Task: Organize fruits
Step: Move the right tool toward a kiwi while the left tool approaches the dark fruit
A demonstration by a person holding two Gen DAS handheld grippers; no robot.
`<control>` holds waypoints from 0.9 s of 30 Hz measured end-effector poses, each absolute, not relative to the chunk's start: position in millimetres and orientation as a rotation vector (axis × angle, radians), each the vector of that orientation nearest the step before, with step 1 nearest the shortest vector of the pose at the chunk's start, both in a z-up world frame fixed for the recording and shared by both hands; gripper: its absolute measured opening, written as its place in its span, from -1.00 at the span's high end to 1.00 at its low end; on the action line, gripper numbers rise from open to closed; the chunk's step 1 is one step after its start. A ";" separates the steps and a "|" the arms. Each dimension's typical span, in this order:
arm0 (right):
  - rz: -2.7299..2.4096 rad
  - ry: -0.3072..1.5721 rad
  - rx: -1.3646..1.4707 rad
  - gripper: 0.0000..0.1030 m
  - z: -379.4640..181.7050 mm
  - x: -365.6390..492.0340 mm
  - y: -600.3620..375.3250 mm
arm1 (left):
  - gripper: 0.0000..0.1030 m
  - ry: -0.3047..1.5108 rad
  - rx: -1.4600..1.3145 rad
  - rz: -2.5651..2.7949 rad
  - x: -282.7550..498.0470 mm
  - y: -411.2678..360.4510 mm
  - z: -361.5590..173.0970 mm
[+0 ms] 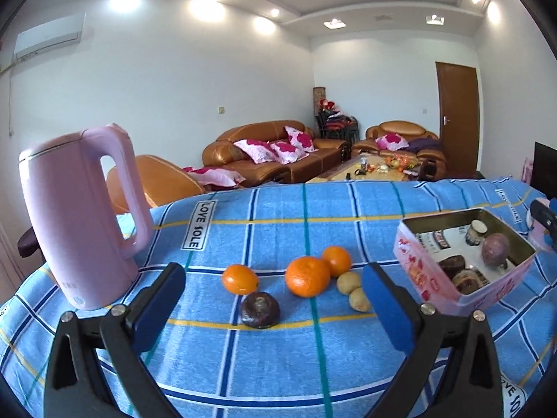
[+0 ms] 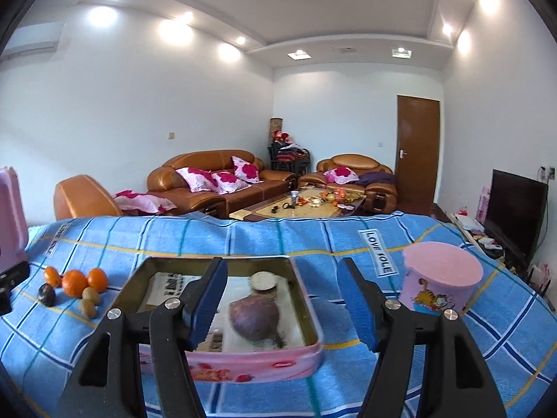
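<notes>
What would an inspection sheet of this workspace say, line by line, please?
Surface: table under a blue checked cloth, lying flat.
Job's things: three oranges, two small yellow-green fruits and one dark fruit loose on the cloth; pink tin open, a purple-brown fruit inside.
Clutter: pink kettle at left; pink cup right of the tin.
Grippers: left hand-held gripper open above the loose fruits, empty; right hand-held gripper open over the tin, empty.
Cables: nothing seen.
Surroundings: brown sofas, coffee table, door, television.
</notes>
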State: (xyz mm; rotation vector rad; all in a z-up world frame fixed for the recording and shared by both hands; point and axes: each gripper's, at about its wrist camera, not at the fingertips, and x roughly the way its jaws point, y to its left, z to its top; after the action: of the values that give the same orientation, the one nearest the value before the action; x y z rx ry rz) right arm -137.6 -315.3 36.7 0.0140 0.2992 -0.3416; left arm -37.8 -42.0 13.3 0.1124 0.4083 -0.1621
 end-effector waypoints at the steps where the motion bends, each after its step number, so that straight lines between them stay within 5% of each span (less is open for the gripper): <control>1: -0.321 0.306 0.019 -0.30 36.8 -136.3 -308.9 | -1.00 0.414 0.103 -0.159 -35.3 -38.5 14.3; 20: 0.058 0.550 -0.006 -0.29 26.1 -51.5 -163.6 | -1.00 0.610 0.094 0.060 46.6 9.8 14.4; 24: 0.075 0.658 -0.023 0.18 7.5 -37.9 -159.2 | -1.00 0.636 0.123 0.014 47.1 5.1 -12.0; 27: 0.081 0.705 -0.011 0.19 -3.4 -27.8 -162.0 | -1.00 0.664 0.133 -0.012 48.9 3.8 -16.4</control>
State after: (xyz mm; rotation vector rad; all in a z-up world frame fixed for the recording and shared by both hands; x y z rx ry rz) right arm -27.8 -162.0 -3.4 -0.0112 0.7054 0.0814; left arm 48.9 3.8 -16.4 0.1333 0.6639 -0.0118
